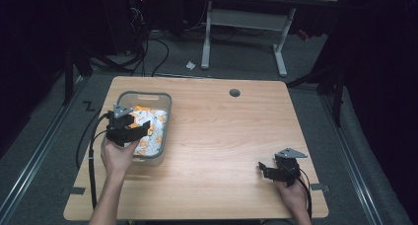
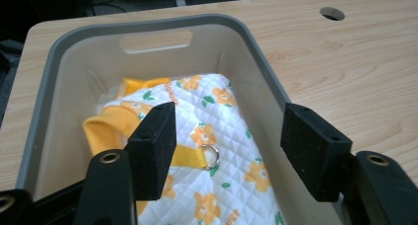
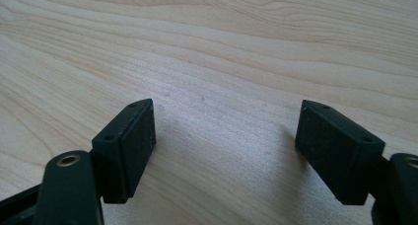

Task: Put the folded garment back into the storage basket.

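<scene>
A grey plastic bin [image 1: 143, 94] stands at the table's left side. Inside it lies a white quilted garment [image 1: 154, 122] with orange flowers and yellow trim. In the left gripper view the garment [image 2: 217, 99] has a yellow strap with a small metal ring [image 2: 211, 156], and the bin wall [image 2: 148, 26] rises behind it. My left gripper [image 1: 142, 130] hovers over the bin's near half, open, with nothing pinched between its pads [image 2: 153, 146]. My right gripper [image 1: 264, 168] rests low over bare wood near the front right, also open, and the right gripper view shows only table grain between its fingertips [image 3: 130, 146].
A round cable hole [image 1: 234, 93] sits near the table's far edge. The light wooden tabletop [image 1: 222, 136] stretches between bin and right gripper. Behind the table stand a white desk frame [image 1: 281, 47] and floor cables [image 1: 157, 47]. A black cable [image 1: 91, 161] trails off the left edge.
</scene>
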`<state>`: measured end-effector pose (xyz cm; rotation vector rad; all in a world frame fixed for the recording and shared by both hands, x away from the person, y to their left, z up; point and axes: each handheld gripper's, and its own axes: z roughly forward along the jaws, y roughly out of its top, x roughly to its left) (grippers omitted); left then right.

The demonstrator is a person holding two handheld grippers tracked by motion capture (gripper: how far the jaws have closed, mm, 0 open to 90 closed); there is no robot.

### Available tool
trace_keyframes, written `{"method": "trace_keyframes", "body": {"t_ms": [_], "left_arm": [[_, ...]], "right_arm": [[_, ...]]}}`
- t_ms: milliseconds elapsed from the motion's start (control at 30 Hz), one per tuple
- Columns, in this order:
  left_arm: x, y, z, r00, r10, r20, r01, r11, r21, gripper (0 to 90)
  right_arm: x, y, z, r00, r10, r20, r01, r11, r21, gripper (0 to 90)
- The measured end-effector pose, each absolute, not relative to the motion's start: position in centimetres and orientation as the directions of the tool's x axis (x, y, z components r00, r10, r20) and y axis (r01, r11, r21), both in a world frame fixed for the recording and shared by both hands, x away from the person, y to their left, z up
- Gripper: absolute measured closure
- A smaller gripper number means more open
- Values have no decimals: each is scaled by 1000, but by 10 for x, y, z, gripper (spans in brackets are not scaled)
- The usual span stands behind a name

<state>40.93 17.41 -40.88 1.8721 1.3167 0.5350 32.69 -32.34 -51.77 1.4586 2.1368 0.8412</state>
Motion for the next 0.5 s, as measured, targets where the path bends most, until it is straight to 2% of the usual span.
{"method": "trace_keyframes", "body": {"t_ms": [500], "left_arm": [[396,154,-403,436,896,-90,562,-193,804,374]], "right_arm": [[327,-323,-518,-363,932,-5,679,268,683,237]]}}
